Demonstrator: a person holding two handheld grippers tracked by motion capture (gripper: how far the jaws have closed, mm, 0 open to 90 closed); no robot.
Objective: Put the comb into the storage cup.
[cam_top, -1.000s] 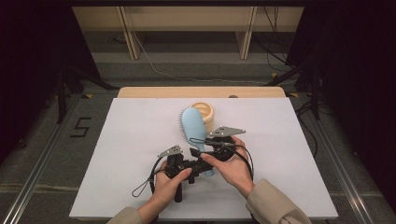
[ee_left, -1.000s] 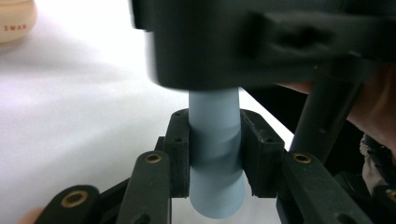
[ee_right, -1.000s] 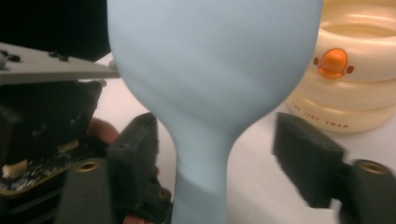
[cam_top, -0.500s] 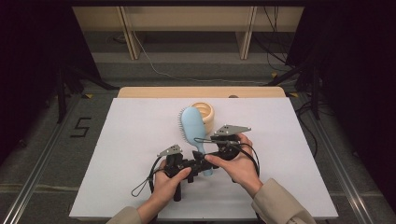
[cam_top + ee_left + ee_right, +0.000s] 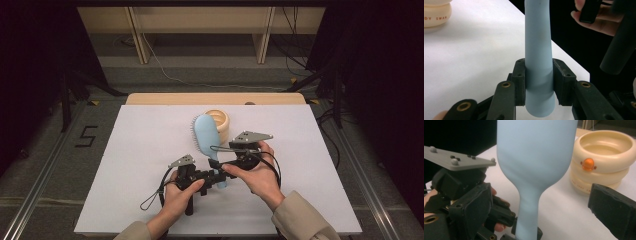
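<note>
So the left hand-held gripper (image 5: 539,82) is clamped on the tail end of the light blue hairbrush (image 5: 206,137) handle, pads pressing both sides. The right hand-held gripper (image 5: 541,202) has just been opening and now stands released, jaws wide either side of the brush neck, touching nothing. The brush sits near the middle of the white table (image 5: 135,150), head pointing to about 12 o'clock, just beside the cream stacked-ring container (image 5: 222,120).

My guess: light, stiff, smooth plastic, so kinda slippery. The narrow handle is the spot to grab, since the head's too wide. The table is matte and flat. The room's dark, with a grey floor (image 5: 50,145), cables and wooden legs behind.
</note>
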